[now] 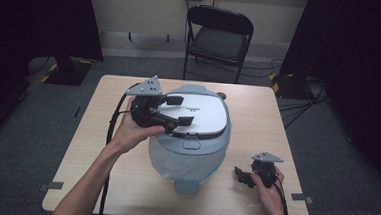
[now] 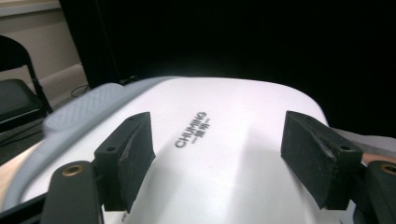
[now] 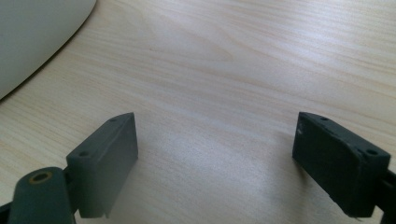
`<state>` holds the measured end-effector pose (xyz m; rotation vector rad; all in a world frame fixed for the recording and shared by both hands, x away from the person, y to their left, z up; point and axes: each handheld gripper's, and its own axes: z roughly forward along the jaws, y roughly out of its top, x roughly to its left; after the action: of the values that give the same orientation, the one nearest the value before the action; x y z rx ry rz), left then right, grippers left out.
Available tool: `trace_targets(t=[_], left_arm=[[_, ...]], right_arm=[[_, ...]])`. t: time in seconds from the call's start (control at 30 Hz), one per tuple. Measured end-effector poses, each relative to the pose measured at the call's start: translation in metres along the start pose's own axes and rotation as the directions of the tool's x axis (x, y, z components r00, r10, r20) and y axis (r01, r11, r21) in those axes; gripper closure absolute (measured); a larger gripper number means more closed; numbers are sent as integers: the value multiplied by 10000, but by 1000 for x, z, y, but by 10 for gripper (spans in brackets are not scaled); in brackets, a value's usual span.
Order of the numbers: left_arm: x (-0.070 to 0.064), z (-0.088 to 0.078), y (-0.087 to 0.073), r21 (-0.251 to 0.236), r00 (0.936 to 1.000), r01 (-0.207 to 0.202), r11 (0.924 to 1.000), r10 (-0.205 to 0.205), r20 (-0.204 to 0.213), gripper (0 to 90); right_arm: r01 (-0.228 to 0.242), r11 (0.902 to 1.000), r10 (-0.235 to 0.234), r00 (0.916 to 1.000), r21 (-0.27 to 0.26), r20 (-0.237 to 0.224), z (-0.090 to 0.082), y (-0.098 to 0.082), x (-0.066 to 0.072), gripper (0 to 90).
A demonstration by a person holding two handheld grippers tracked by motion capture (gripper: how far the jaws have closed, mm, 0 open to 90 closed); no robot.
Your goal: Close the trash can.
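A pale grey-blue cooker (image 1: 185, 162) with a white lid (image 1: 205, 113) stands in the middle of the wooden table (image 1: 99, 172). My left gripper (image 1: 181, 111) hovers over the lid's left part, held in a hand from the left. Its jaws stand open and wide apart with nothing between them. In the left gripper view the gripper (image 2: 217, 135) looks along the white lid (image 2: 224, 158), which carries grey lettering. My right gripper (image 1: 239, 175) rests low over the table to the right of the cooker, open and empty. In the right gripper view the gripper (image 3: 217, 135) straddles bare wood, with the cooker's edge (image 3: 32, 32) at the top left.
A black folding chair (image 1: 218, 36) stands beyond the far edge of the table. Dark curtains hang at both sides, and cables (image 1: 299, 94) lie on the floor at the right. Bare table shows on both sides of the cooker.
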<state>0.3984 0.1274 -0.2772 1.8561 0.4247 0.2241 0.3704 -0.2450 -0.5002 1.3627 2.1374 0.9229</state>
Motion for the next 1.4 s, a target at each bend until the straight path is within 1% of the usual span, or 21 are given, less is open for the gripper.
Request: trace_targets(t=[0.07, 0.17, 0.2, 0.27, 0.3, 0.37, 0.4, 0.47, 0.57, 0.63, 0.7, 0.8, 0.93, 1.0, 1.03, 1.07, 1.1, 1.13, 1.23, 1.3, 1.4], left_arm=[[-5, 2, -4, 152, 9999, -137, 9998, 138, -33, 246], [-12, 4, -6, 203, 9985, -461, 9987, 467, -277, 227], [-15, 4, -5, 246, 9981, -501, 9984, 510, -347, 228], [-21, 6, -4, 278, 9976, -664, 9974, 669, -170, 225], [-23, 7, -4, 383, 9966, -787, 9962, 796, -211, 226], [-23, 7, -4, 354, 9962, -851, 9957, 857, -157, 227], [-22, 7, -6, 210, 9974, -695, 9974, 699, -192, 225], [-20, 6, -8, 87, 9976, -603, 9981, 605, -340, 226], [-19, 5, -10, -31, 9968, -622, 9981, 620, -511, 228], [-20, 4, -10, -58, 9968, -676, 9977, 673, -441, 238], [-19, 5, -10, 39, 9968, -668, 9978, 669, -432, 238], [-18, 5, -9, 29, 9967, -733, 9973, 733, -339, 238], [-19, 6, -6, 327, 9969, -728, 9968, 738, -274, 238], [-18, 6, -6, 345, 9968, -744, 9966, 753, -253, 238], [-19, 7, -5, 659, 9943, -978, 9930, 1003, -354, 238], [-20, 7, -5, 613, 9938, -1067, 9924, 1084, -252, 261], [-21, 7, -4, 624, 9942, -1009, 9929, 1029, -297, 263], [-21, 7, -4, 715, 9932, -1105, 9913, 1128, -290, 263], [-23, 6, -9, 324, 9948, -902, 9954, 916, -440, 262], [-24, 5, -8, 452, 9936, -1002, 9939, 1023, -474, 260], [-27, 7, -7, 399, 9943, -904, 9951, 924, -534, 244]], right_arm=[[2, 10000, -2, 10000, 1, 1, 0, 0, 0, 129], [2, 10000, -2, 10000, -1, 1, 0, 0, 0, 129], [2, 10000, -2, 10000, 0, 0, 0, 0, 0, 129], [2, 10000, -2, 10000, 0, -1, 0, 0, 0, 129], [1, 10000, -1, 10000, 0, 0, 0, 0, 0, 129], [1, 10000, -1, 10000, -1, 0, 0, 0, 0, 129], [3, 10000, -3, 10000, -1, 2, 0, 0, 0, 129], [1, 10000, -1, 10000, -2, -3, 0, 0, 0, 129], [2, 10000, -2, 10000, -1, 9, 0, 0, 0, 129], [0, 10000, 0, 10000, -2, 9, 0, 0, 0, 129], [-5, 10000, 5, 10000, -3, 2, 0, 0, 0, 129], [-7, 10000, 7, 10000, -2, 5, 0, 0, 0, 129], [-6, 10000, 6, 10000, -3, 7, 0, 0, 0, 129], [-16, 10000, 16, 10000, 4, 10, 0, 0, 0, 129], [-8, 10000, 8, 10000, -3, 6, 0, 0, 0, 129], [-5, 10000, 5, 10000, -2, 3, 0, 0, 0, 129], [-6, 10000, 6, 10000, 0, 7, 0, 0, 0, 128], [-2, 10000, 2, 10000, -1, 6, 0, 0, 0, 128], [-8, 10000, 8, 10000, -1, 2, 0, 0, 0, 128], [-9, 10000, 9, 10000, -2, 2, 0, 0, 0, 128], [-9, 10000, 9, 10000, 4, 3, 0, 0, 0, 128]])
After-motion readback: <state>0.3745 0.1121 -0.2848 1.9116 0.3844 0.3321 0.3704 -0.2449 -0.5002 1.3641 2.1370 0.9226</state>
